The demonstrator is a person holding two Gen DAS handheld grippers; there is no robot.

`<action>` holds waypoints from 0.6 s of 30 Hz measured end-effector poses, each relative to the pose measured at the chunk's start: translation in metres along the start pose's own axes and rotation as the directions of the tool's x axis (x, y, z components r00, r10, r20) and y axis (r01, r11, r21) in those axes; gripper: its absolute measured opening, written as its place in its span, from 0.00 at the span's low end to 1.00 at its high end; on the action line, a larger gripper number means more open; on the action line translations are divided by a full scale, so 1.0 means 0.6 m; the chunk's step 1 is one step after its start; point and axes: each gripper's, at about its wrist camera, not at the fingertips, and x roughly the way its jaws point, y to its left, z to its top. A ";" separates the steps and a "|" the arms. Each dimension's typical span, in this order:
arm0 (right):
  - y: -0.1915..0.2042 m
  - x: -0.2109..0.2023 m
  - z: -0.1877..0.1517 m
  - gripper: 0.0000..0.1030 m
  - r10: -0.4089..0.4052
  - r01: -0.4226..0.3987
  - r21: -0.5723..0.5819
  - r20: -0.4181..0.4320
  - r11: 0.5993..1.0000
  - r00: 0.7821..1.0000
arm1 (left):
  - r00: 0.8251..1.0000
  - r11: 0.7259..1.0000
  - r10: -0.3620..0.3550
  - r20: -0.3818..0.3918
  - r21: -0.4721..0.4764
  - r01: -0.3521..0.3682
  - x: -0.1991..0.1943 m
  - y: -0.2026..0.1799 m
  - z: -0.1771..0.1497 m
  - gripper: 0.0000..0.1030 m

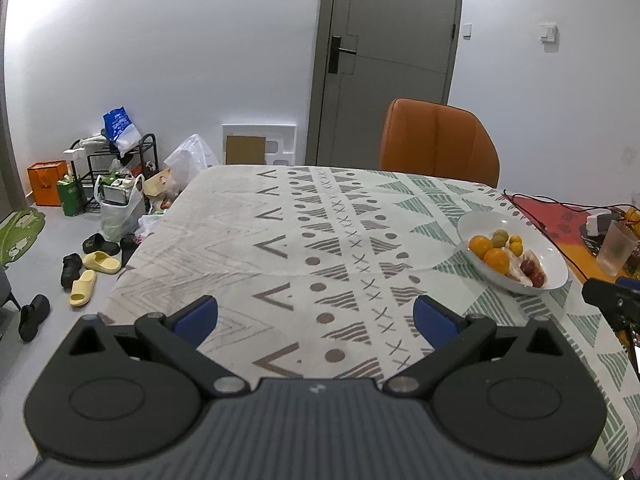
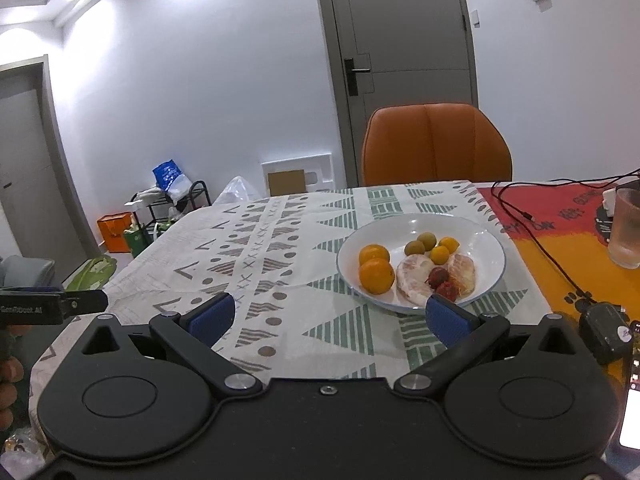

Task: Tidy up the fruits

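A white plate (image 2: 472,232) (image 1: 476,220) sits on the patterned tablecloth. It holds two oranges (image 2: 375,275) (image 1: 496,260), two green plums (image 2: 415,247), two small yellow fruits (image 2: 439,255), peeled pomelo segments (image 2: 412,276) and small red fruits (image 2: 440,278). My right gripper (image 2: 328,318) hovers open just short of the plate's near rim, nothing between its blue pads (image 2: 442,318). Over bare cloth, left of the plate, my left gripper (image 1: 316,320) is open and empty.
An orange chair (image 2: 436,144) stands at the table's far side before a grey door (image 2: 400,40). A frosted glass (image 2: 626,228), cables (image 2: 536,232) and a black device (image 2: 604,330) lie on the red-orange mat to the right. Shoes and bags (image 1: 116,200) litter the floor on the left.
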 end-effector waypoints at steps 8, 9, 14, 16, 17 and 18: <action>0.000 -0.001 -0.012 1.00 -0.002 0.002 -0.005 -0.013 1.000 1.000 | 1.000 1.000 -0.008 -0.010 0.012 0.008 -0.002 -0.004 -0.011 1.00; -0.001 -0.002 -0.013 1.00 -0.001 0.001 -0.003 -0.014 1.000 1.000 | 1.000 1.000 -0.007 -0.009 0.013 0.007 -0.003 -0.004 -0.011 1.00; -0.002 -0.001 -0.013 1.00 -0.001 0.001 0.004 -0.013 1.000 1.000 | 1.000 1.000 -0.004 -0.014 0.008 0.004 -0.003 -0.005 -0.012 1.00; -0.003 0.001 -0.014 1.00 -0.002 0.002 0.007 -0.017 1.000 1.000 | 1.000 1.000 -0.004 -0.013 0.011 0.004 -0.003 -0.005 -0.012 1.00; -0.004 0.001 -0.014 1.00 -0.004 0.004 0.010 -0.017 1.000 1.000 | 1.000 1.000 -0.003 -0.013 0.014 0.003 -0.003 -0.006 -0.011 1.00; -0.004 0.001 -0.014 1.00 -0.005 0.005 0.011 -0.015 1.000 1.000 | 1.000 1.000 -0.003 -0.014 0.014 0.003 -0.003 -0.006 -0.011 1.00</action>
